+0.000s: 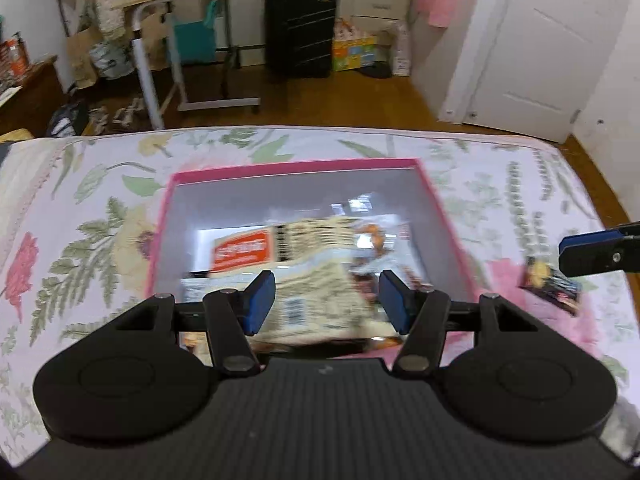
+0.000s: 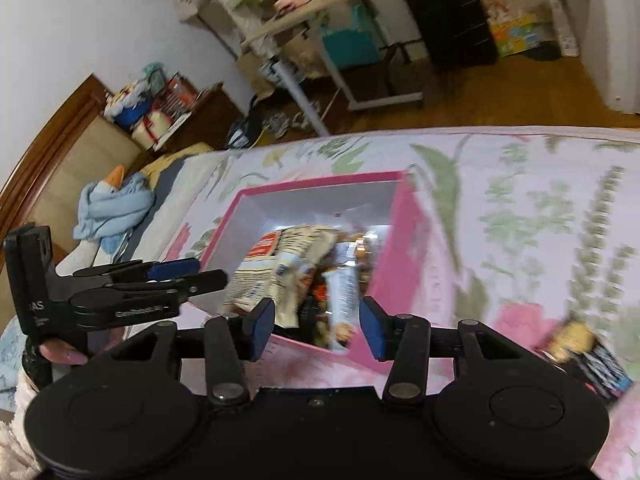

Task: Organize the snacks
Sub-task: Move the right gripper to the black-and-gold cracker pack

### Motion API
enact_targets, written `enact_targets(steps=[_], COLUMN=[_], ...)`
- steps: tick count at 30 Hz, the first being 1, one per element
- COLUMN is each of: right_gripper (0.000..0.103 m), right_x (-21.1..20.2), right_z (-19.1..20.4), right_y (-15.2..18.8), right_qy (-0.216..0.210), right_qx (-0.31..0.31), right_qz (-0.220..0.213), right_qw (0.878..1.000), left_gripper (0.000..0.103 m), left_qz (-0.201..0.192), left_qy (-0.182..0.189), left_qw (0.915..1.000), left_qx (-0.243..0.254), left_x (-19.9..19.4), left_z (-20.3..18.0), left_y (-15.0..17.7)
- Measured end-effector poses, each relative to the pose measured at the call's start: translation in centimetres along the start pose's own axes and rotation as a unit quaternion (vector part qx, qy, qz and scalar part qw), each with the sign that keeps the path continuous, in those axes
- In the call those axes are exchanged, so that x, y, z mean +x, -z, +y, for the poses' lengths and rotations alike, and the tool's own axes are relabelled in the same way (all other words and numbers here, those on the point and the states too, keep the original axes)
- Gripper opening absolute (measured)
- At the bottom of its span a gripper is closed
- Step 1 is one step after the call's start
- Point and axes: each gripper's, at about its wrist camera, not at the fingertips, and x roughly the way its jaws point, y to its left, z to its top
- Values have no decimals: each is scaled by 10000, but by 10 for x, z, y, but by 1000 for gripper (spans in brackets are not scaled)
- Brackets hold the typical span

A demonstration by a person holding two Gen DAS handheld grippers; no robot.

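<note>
we see a bed covered in a floral sheet of pink blooms and green leaves, filling the lower half of both views. on it sits a pink box with pale grey inner walls, open at the top. inside the box lies a heap of snack packets, and the biggest one we can make out is a cream bag with an orange label and a barcode; the rest are blurred, though in the right wrist view a white wrapped bar leans beside the cream bag. our left gripper hangs over the near edge of the box with its blue pads spread wide, nothing between them. our right gripper hovers just outside the near wall of the pink box, its pads also spread apart and empty. smallest of all, a dark snack packet with a yellow picture lies on the sheet to the right of the box, apart from it, and it shows again at the right edge of the right wrist view.
</note>
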Motion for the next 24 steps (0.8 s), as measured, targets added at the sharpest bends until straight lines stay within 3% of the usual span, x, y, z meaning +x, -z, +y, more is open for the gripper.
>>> enact_targets(steps=[6, 11, 21, 24], right_gripper=[57, 59, 59, 59], right_x=[-45, -63, -55, -45], right_z=[-36, -80, -173, -193], right_y=[31, 60, 107, 116], right_qy=[203, 555, 1393, 1401], right_qx=[216, 661, 1685, 1837], right_qz=[-413, -601, -970, -1003], right_qw=[9987, 9944, 9710, 9678], left_gripper=[56, 56, 55, 55], left_qz=[-43, 96, 313, 144], left_qy=[364, 808, 1357, 1168], left_qw=[9986, 9946, 9885, 9907], left_qx=[381, 646, 586, 685], left_x=[-8, 12, 77, 100], left_z=[-54, -104, -172, -186], left_y=[-1, 3, 12, 15])
